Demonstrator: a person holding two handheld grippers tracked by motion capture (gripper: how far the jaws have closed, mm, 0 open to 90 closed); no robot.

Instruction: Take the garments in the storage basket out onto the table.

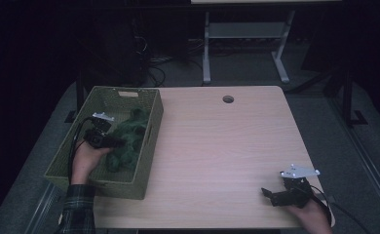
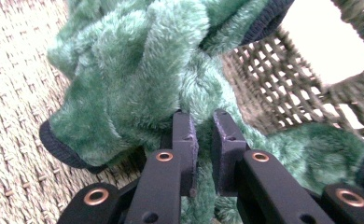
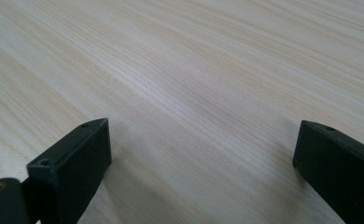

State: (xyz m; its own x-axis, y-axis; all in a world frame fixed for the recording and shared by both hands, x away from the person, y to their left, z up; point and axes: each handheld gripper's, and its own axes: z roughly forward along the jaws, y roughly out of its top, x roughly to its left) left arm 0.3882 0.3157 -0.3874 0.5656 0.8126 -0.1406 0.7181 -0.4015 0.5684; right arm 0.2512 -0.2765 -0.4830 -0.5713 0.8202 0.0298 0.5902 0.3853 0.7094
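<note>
Left gripper (image 1: 122, 143) reaching inward from left hand (image 1: 87, 158), jaws nearly together, pinching green fabric. Plaid sleeve (image 1: 78, 207) on left forearm. Right gripper (image 1: 268, 195) held low at near right, jaws spread wide, pointing left.

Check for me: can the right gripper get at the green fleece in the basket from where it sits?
Probably not as it stands: the right gripper rests at the table's near right corner, the green fleece lies inside the basket at the far left.

No readable text, apparently, in these pictures.
</note>
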